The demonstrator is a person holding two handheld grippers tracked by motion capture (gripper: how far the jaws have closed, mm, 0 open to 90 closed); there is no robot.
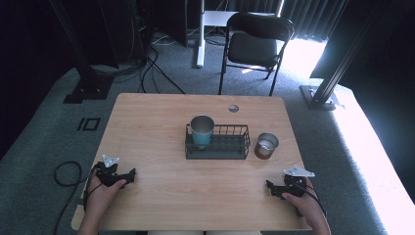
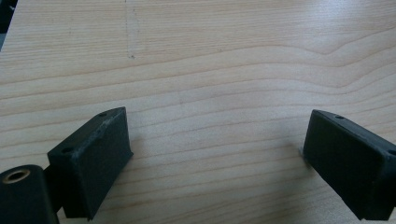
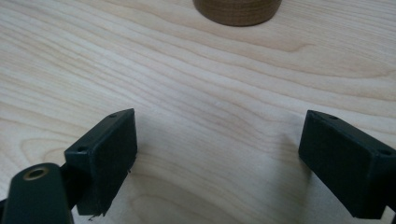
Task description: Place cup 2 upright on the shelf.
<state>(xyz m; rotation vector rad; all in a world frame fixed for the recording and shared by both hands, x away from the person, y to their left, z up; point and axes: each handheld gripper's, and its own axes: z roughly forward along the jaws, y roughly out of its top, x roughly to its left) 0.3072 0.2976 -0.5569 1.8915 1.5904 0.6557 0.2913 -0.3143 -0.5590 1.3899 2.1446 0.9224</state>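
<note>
**Both grippers resting wide open at the near table edge, cups untouched**

Left gripper [image 1: 128,176] sits on the wooden table [image 1: 147,122] near its front-left corner, held by the person's left hand [image 1: 100,191]. Jaws spread wide, nothing between them; the left gripper view [image 2: 215,154] has bare wood grain in the gap. Grey three-cornered plate on top, cable trailing off the left edge to the carpet.

Right gripper [image 1: 270,188] sits near the front-right corner, held by the right hand [image 1: 306,200]. Jaws also released and far apart, empty; in the right gripper view [image 3: 217,154] only tabletop lies between them. It points toward the table's middle.

Brown cup [image 1: 266,145] stands upright on the table just right of the black wire basket [image 1: 230,147], close to its right end, whether touching cannot be told. Silvery inside. Its base shows at the top edge of the right gripper view [image 3: 237,10], ahead of the jaws and well apart from them.

Teal cup [image 1: 201,131] stands upright inside the basket, at its left end. Basket sits mid-table, well apart from both grippers.

Black folding chair [image 1: 254,41] behind the far side of the table, on grey carpet.
</note>
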